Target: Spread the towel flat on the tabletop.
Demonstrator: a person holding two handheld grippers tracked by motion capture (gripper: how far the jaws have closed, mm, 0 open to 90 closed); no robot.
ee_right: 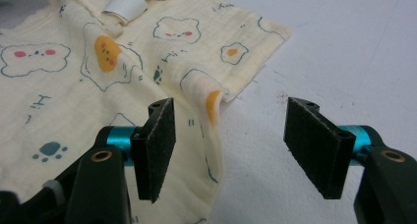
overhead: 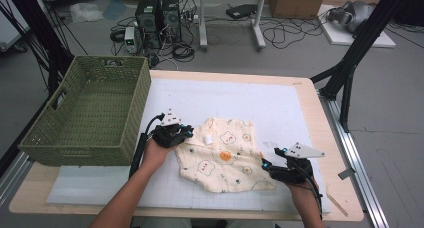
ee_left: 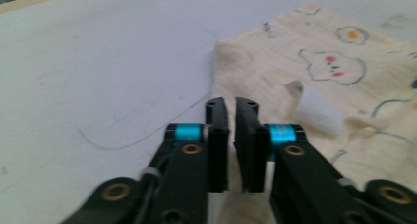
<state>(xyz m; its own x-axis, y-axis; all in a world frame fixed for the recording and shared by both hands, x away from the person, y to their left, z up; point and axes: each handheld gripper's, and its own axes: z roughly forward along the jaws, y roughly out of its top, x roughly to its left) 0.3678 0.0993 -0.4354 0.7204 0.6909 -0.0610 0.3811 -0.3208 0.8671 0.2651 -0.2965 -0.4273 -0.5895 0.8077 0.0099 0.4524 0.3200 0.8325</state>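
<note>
A cream cloth [overhead: 220, 158] printed with bears and eggs lies crumpled on the white mat, a white label [overhead: 208, 138] near its top. My left gripper [overhead: 186, 133] is at the cloth's left edge. In the left gripper view the jaws [ee_left: 231, 106] stand almost together with the cloth's [ee_left: 305, 52] edge pinched between them; the label [ee_left: 314, 111] lies just right. My right gripper [overhead: 267, 167] is at the cloth's lower right corner. In the right gripper view it [ee_right: 231, 111] is open, a folded edge of the cloth [ee_right: 74, 76] between the pads, untouched. The label [ee_right: 124, 5] shows far off.
A green woven basket [overhead: 135, 103] stands empty at the table's left, close to my left hand. The white mat [overhead: 225, 95] has bare room behind and right of the cloth. Beyond the table's far edge are computers and cables on the floor.
</note>
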